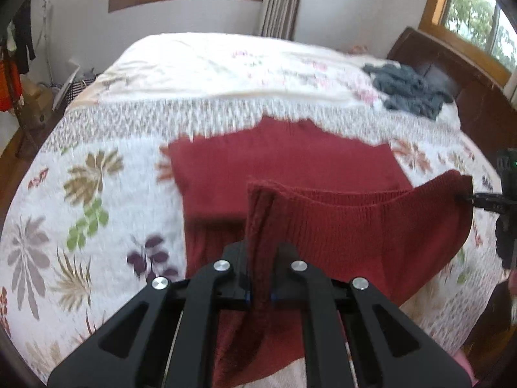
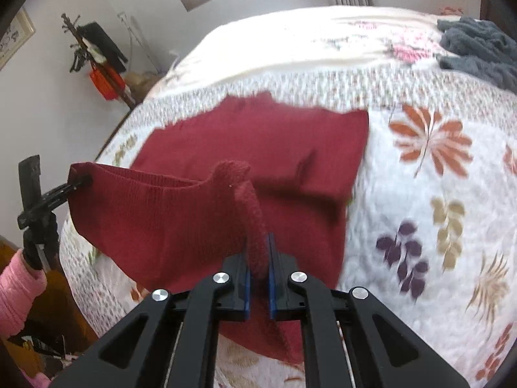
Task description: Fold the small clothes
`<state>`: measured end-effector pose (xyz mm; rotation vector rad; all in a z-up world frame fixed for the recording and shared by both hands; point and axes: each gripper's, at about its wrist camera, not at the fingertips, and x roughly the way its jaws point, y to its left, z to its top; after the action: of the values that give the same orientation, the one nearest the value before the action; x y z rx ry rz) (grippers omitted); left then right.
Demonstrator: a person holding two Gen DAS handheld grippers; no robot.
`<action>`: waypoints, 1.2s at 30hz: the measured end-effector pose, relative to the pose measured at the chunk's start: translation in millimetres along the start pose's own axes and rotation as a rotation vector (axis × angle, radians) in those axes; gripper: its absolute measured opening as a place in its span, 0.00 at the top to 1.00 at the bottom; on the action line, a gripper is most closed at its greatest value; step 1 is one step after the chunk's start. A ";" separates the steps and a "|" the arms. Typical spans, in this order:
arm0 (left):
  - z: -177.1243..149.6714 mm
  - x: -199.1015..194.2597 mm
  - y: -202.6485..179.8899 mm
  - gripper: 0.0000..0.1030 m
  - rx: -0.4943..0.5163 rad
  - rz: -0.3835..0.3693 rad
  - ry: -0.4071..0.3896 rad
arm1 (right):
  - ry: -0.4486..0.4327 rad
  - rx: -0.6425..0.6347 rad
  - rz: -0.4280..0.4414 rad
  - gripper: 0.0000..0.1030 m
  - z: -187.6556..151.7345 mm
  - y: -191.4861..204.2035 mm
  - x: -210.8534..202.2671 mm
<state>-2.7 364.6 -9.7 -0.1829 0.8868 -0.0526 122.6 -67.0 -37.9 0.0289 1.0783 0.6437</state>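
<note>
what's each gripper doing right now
Left gripper: closed on one corner of the red knit sweater.
Right gripper: closed on the sweater's other lifted corner.

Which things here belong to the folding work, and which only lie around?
In use: red knit garment, left gripper, right gripper.
Lying about: grey knit garment, floral bedspread, coat stand, wooden headboard.
</note>
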 end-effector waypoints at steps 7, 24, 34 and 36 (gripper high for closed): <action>79.9 31.8 9.8 0.95 -0.043 0.040 -0.081 | -0.060 0.043 -0.049 0.93 79.5 -16.5 8.1; 140.7 224.5 48.7 0.94 -0.091 0.189 0.065 | 0.074 0.154 -0.195 0.93 157.3 -90.8 162.3; 126.5 253.8 80.5 0.61 -0.184 0.218 0.149 | 0.128 0.191 -0.214 0.85 145.7 -107.7 193.5; 128.1 242.2 87.9 0.61 -0.223 0.212 0.128 | 0.124 0.211 -0.215 0.73 145.7 -108.6 184.5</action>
<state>246.9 439.2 -132.0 -0.2946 1.0353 0.2351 351.3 -22.4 -150.8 0.0551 1.2469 0.3396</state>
